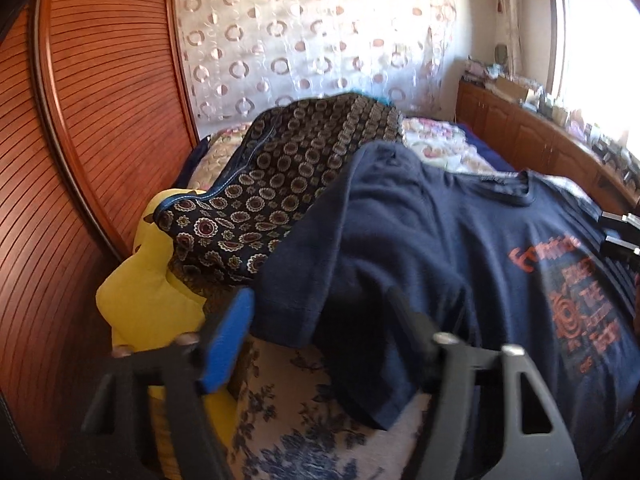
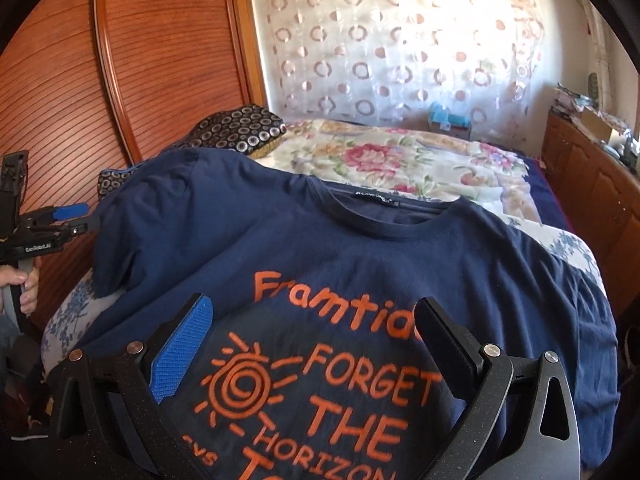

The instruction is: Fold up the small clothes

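At far left we note the wooden slatted wardrobe [image 1: 100, 92], then a yellow cushion [image 1: 144, 300] under a dark paisley cloth [image 1: 280, 184]. Our left gripper [image 1: 320, 316] hangs with jaws parted and nothing pinched, the sleeve of the navy T-shirt [image 2: 360, 264] lying between its fingers. The shirt lies print-up across the near bed [image 2: 400, 160]; to the right, our right gripper [image 2: 316, 340] stands wide apart over the orange lettering, gripping nothing.

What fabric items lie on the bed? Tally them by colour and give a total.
Navy T-shirt: 1
Dark patterned cloth: 1
Yellow cloth: 1
Pink floral quilt: 1
Blue-and-white floral cover: 1
Total: 5
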A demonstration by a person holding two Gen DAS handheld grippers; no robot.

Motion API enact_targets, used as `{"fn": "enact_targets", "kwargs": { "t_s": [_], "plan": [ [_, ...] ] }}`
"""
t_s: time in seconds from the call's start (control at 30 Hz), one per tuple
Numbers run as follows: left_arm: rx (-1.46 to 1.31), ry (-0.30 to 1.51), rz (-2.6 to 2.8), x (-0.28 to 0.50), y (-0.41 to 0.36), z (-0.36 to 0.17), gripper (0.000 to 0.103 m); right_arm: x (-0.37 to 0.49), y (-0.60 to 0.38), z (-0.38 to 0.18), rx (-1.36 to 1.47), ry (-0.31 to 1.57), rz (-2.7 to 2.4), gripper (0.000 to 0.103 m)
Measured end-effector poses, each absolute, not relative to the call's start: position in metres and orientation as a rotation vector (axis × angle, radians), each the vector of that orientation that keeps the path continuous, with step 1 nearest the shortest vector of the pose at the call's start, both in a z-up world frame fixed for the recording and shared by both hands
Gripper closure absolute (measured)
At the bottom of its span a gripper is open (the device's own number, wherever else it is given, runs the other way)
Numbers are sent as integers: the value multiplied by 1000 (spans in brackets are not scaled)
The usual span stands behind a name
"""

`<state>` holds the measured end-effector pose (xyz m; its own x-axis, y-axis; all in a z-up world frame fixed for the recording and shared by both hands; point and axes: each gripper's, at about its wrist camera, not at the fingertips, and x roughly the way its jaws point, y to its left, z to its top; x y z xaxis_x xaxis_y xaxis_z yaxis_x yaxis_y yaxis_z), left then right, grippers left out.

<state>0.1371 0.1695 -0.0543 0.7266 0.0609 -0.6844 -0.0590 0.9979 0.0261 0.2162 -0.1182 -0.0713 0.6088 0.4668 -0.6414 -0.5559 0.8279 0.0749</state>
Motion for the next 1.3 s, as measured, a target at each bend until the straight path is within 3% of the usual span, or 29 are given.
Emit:
{"fn": "enact_targets", "kwargs": {
  "t_s": [0.13,0.2,0.27,0.43,0.77,1.03,1.3],
  "plan": [
    [57,786,70,147,176,-60,59,230,-113,-78,-143,725,606,1],
    [75,795,72,148,178,-60,70,233,-113,-80,-138,734,611,1],
    [72,792,63,146,182,-55,89,236,-113,-82,-132,742,616,1],
    [40,782,35,145,188,-39,102,240,-115,-86,-124,753,617,1],
    [71,717,-138,153,137,17,102,244,-122,-79,-120,733,582,1],
    [95,728,-299,188,73,33,102,244,-131,-72,-100,712,566,1],
    [132,778,-362,196,35,25,80,244,-136,-70,-97,714,547,1]
  ]
}}
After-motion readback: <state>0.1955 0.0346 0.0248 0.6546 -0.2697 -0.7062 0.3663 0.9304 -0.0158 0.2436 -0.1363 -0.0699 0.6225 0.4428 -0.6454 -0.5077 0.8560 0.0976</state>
